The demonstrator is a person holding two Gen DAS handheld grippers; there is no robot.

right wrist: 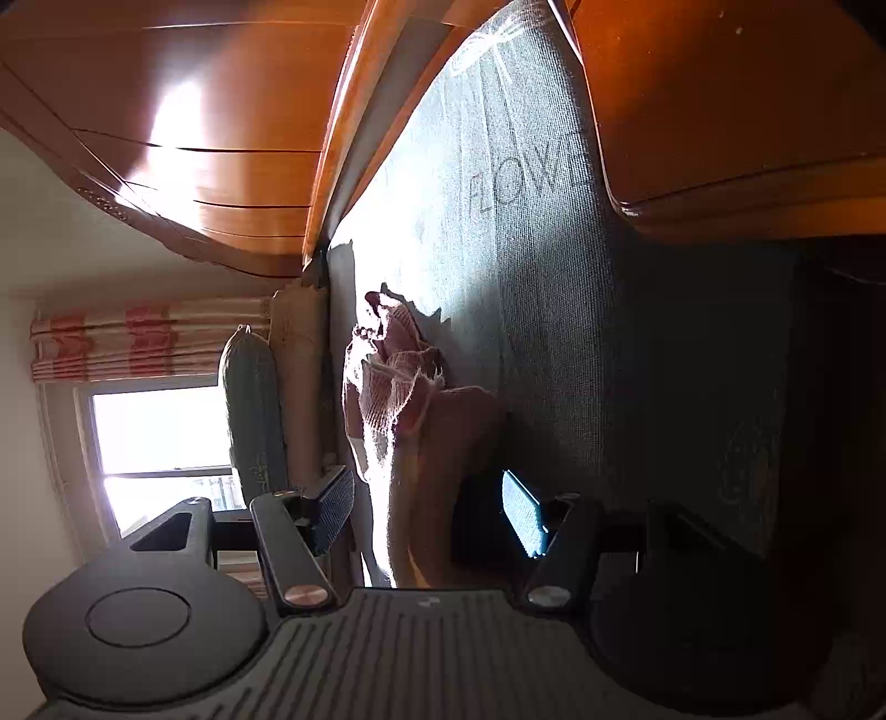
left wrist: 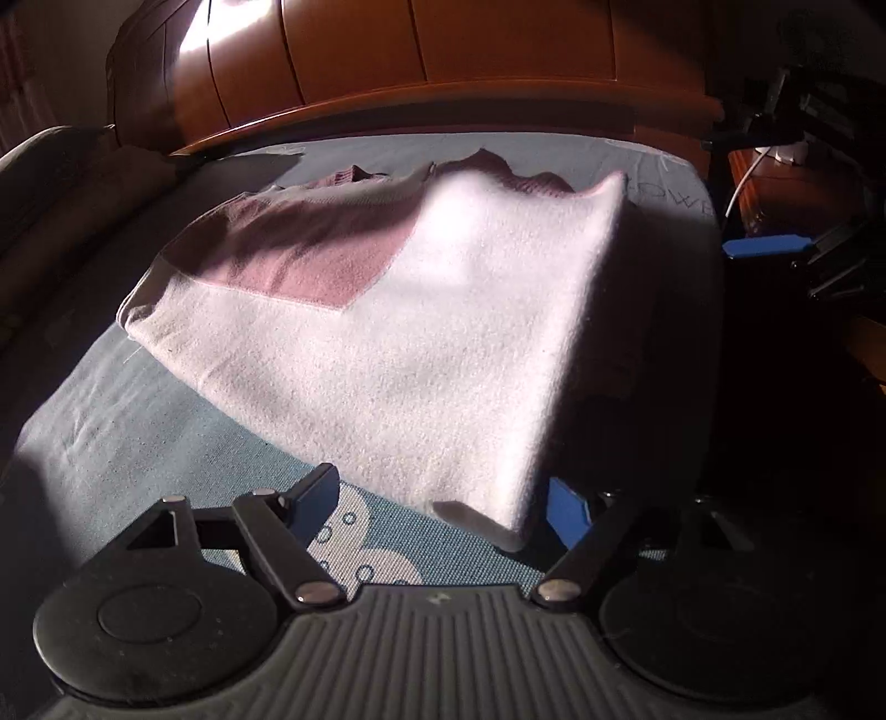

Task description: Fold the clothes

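Observation:
A pale pink sweater (left wrist: 387, 360) with a darker pink panel (left wrist: 288, 249) lies on the blue-grey mattress (left wrist: 138, 421). Its right side stands raised as a fold. My left gripper (left wrist: 443, 507) is open at the sweater's near corner, which hangs between the wide-spread fingers without either pad pressing on it. The right wrist view is rolled sideways, so the mattress (right wrist: 526, 249) stands like a wall. There the sweater (right wrist: 410, 399) shows bunched, its ribbed edge far off and a fold running back between the fingers. My right gripper (right wrist: 429, 512) is open around that fold.
A wooden headboard (left wrist: 443, 50) runs along the far side of the bed. Pillows (left wrist: 66, 183) lie at the left. A wooden bedside table (left wrist: 786, 183) with a white cable stands at the dark right edge. A bright window (right wrist: 160, 432) under a striped blind shows past the pillows (right wrist: 252, 399).

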